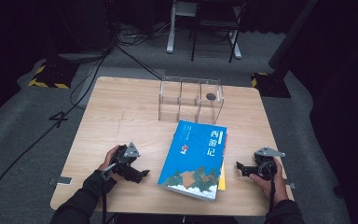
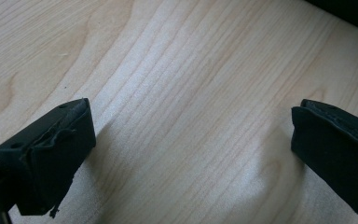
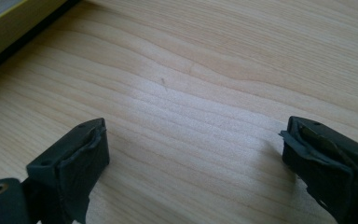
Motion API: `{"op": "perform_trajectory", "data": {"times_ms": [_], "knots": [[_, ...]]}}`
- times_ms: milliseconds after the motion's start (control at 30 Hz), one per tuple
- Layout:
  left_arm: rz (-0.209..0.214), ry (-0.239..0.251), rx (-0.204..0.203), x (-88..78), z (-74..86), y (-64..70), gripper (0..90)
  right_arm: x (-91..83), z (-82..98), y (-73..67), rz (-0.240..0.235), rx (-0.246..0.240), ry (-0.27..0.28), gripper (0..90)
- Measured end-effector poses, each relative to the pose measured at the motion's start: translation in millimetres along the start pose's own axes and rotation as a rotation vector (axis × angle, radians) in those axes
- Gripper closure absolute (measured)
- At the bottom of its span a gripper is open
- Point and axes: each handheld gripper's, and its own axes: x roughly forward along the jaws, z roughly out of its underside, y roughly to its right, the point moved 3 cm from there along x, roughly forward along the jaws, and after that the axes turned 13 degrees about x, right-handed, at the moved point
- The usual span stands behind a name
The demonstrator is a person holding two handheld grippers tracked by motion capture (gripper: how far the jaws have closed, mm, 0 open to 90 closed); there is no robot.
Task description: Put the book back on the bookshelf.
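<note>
Both jaws wide, empty: left hand-held gripper [image 1: 140, 174], right hand-held gripper [image 1: 240, 168] flank blue book [image 1: 194, 158]; approach edges level, squeeze evenly.

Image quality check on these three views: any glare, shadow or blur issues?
High view: table evenly lit, surroundings near black, blue book legible, clear acrylic organizer faint against the wood. Left gripper view: bright sheen on the wood between the open left claw, soft shadows beside the jaws. Right gripper view: similar glare patch mid-frame, right claw slightly soft.
</note>
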Motion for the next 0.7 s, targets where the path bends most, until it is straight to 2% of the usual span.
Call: {"op": "perform_trajectory", "data": {"times_ms": [133, 367, 500, 567, 700], "knots": [[0.007, 0.001, 0.009, 0.1, 0.1, -1.1, 0.0, -1.3, 1.6, -1.1, 0.012, 0.011, 0.002, 7.4], [0.011, 0.001, 0.014, -0.3, 0.5, -1.5, 0.1, -1.7, 1.9, -1.0, 0.009, 0.009, 0.002, 7.5], [0.021, 0.005, 0.03, -2.8, 3.3, -1.0, 0.5, -2.6, 2.6, -0.8, 0.007, 0.009, -0.001, 7.5], [0.032, 0.008, 0.054, -6.4, 7.0, -0.1, 0.5, -2.4, 1.8, -1.6, 0.023, 0.02, -0.007, 7.0], [0.016, 0.01, 0.049, -8.4, 9.0, 1.5, 0.5, -3.2, -0.2, -3.5, 0.034, 0.03, -0.037, 8.9]]}}
